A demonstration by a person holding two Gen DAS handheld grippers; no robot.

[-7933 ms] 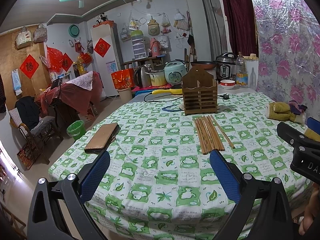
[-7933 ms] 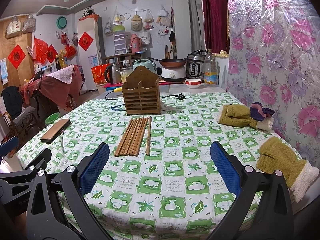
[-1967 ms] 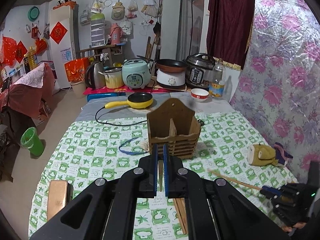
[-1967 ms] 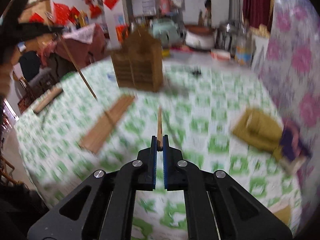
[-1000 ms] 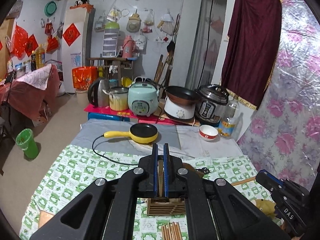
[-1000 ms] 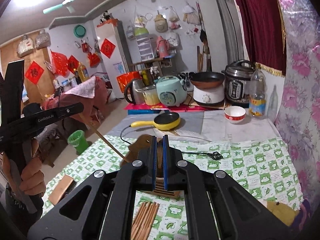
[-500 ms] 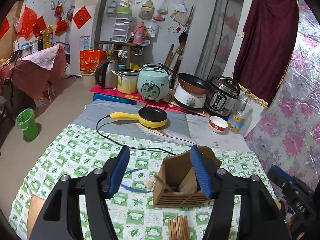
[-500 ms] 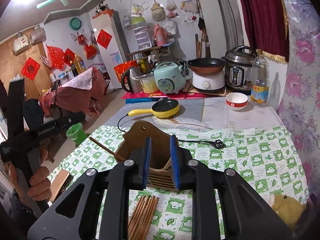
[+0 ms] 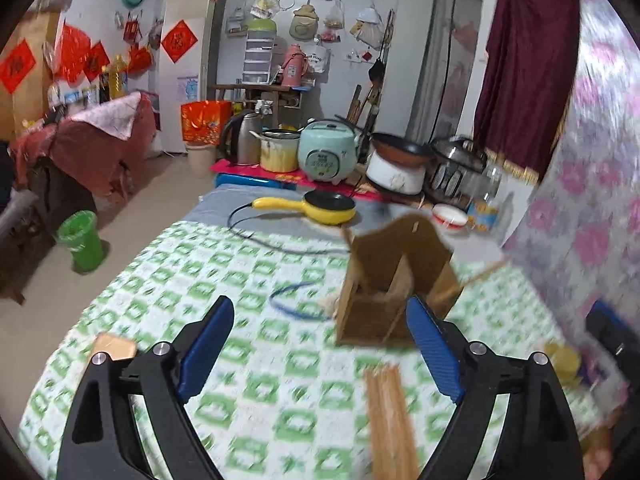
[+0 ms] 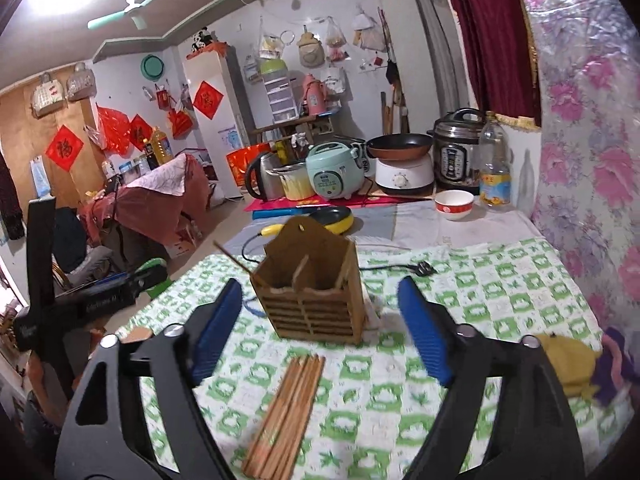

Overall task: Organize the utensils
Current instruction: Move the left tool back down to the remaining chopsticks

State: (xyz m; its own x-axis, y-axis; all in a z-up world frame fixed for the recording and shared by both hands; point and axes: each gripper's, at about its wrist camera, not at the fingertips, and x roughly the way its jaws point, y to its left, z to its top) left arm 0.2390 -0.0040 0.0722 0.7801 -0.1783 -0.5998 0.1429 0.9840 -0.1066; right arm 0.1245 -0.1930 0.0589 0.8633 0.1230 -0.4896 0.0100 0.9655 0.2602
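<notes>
Left gripper [image 9: 320, 344]: jaws spread wide, nothing between the blue pads [image 9: 434, 350]. Wooden utensil holder [image 9: 394, 288] stands on the green-checked tablecloth [image 9: 248, 292], right of centre, a chopstick [image 9: 468, 282] leaning out to its right. Loose chopstick bundle [image 9: 390, 420] lies nearer. Frame blurred. Yellow pan [image 9: 320, 210] farther back.

A yellow pan [image 10: 335, 216] is seen on the grey cloth beyond the checked tablecloth [image 10: 500, 292]. A bowl [image 10: 454, 199] and a bottle [image 10: 495, 168] are placed near the flowered wall.
</notes>
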